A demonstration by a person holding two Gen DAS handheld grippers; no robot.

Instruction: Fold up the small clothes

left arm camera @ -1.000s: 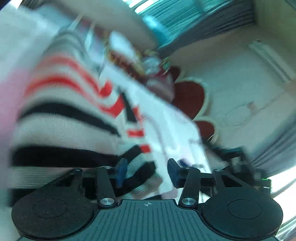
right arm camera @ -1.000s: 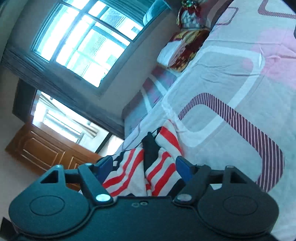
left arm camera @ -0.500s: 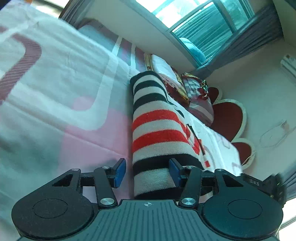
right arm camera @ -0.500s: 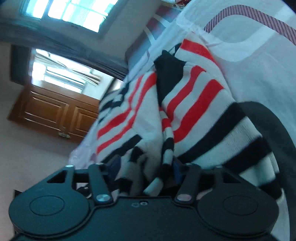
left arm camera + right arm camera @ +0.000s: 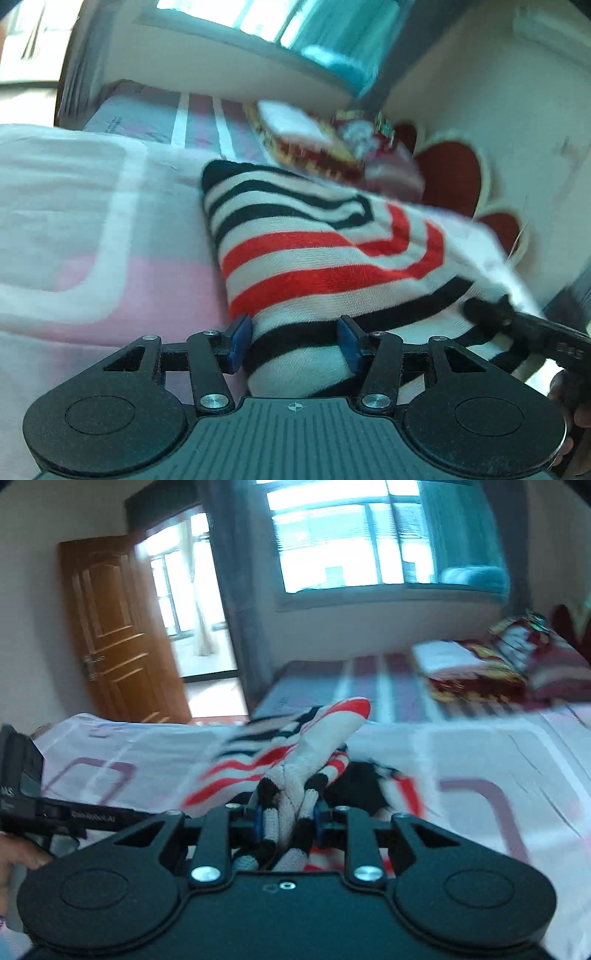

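I am looking across a bed [image 5: 74,229] covered in a pale pink and white sheet with big rounded-square outlines. In the right wrist view the bed [image 5: 498,760] fills the lower half of the room, under a wide window [image 5: 351,539] with grey curtains, and an open brown wooden door [image 5: 114,627] stands at the left. Folded blankets and pillows [image 5: 491,668] in red, gold and white sit piled at the far end of the bed, beside a red headboard [image 5: 454,177] with scalloped cream edging.

The striped sweater [image 5: 314,251], knit in white with red and black bands, lies on the sheet in front of my left gripper [image 5: 295,338]. That gripper is spread wide, its blue pads either side of the sweater's near folded edge, the left pad at the edge of the fabric and the right pad lying over it; I cannot tell whether either presses the knit.

My right gripper [image 5: 288,821] is clamped tight on a bunched handful of the striped sweater [image 5: 291,753], which rises from between the blue pads in a ridge, lifted off the sheet near the jaws and trailing down onto the bed further out.

Each view shows the other gripper's black body at its edge: the right one [image 5: 528,328] low on the right, the left one [image 5: 33,805] low on the left. Both views are somewhat blurred.
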